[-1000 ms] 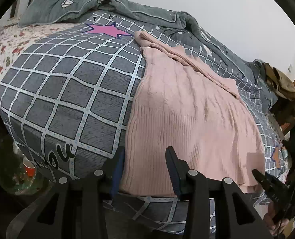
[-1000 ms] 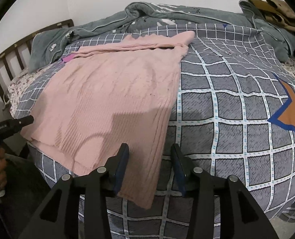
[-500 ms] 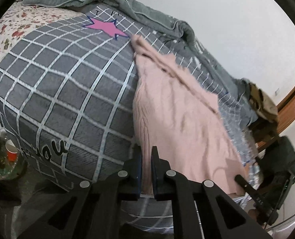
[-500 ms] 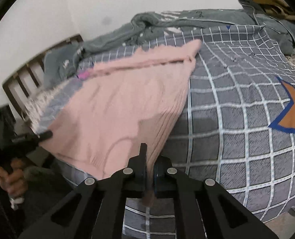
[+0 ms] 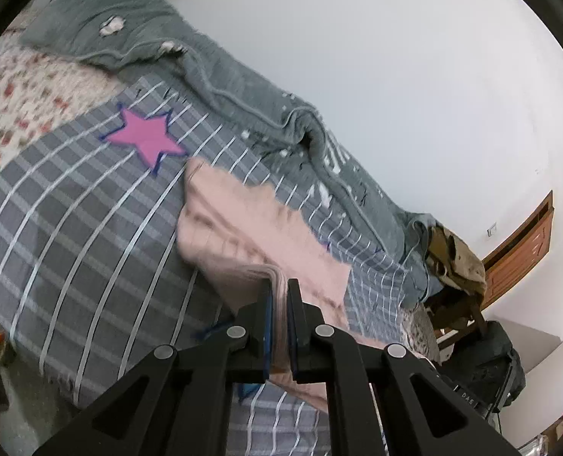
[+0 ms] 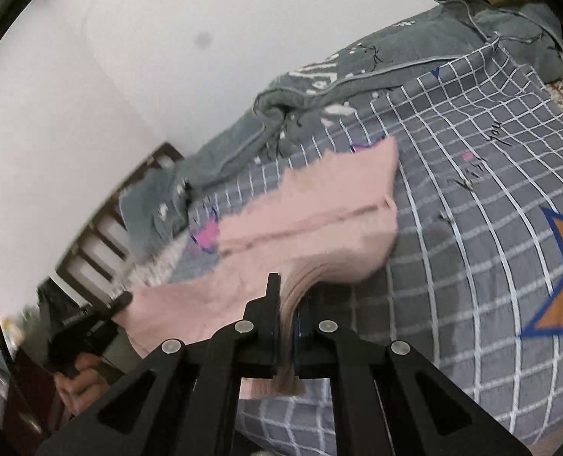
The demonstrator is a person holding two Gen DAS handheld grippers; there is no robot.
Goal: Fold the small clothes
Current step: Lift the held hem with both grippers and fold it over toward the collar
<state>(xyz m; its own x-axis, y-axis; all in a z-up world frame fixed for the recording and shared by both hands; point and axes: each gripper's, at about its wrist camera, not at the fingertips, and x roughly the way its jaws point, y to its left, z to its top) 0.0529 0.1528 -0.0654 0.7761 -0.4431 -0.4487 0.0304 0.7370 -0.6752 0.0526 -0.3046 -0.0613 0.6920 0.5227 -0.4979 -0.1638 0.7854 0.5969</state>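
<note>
My left tool point(image 5: 278, 306) and right tool point(image 6: 286, 304) each clamp the sweater point(image 5: 243, 220) hem, raised off the bed point(image 5: 72, 228) toward 12 o'clock. First fold begun; laying over remains.

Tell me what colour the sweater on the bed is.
Pale pink sweater, clearest in the right wrist view.

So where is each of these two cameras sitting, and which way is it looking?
Left wrist view: sits on the left gripper, looking along its fingers over the pink sweater toward the bed's far right end; only its own black fingers show.
Right wrist view: sits on the right gripper, looking toward the headboard; the left hand shows at lower left.
Shared: each gripper clamps a corner of the sweater on the checked quilt.
</note>
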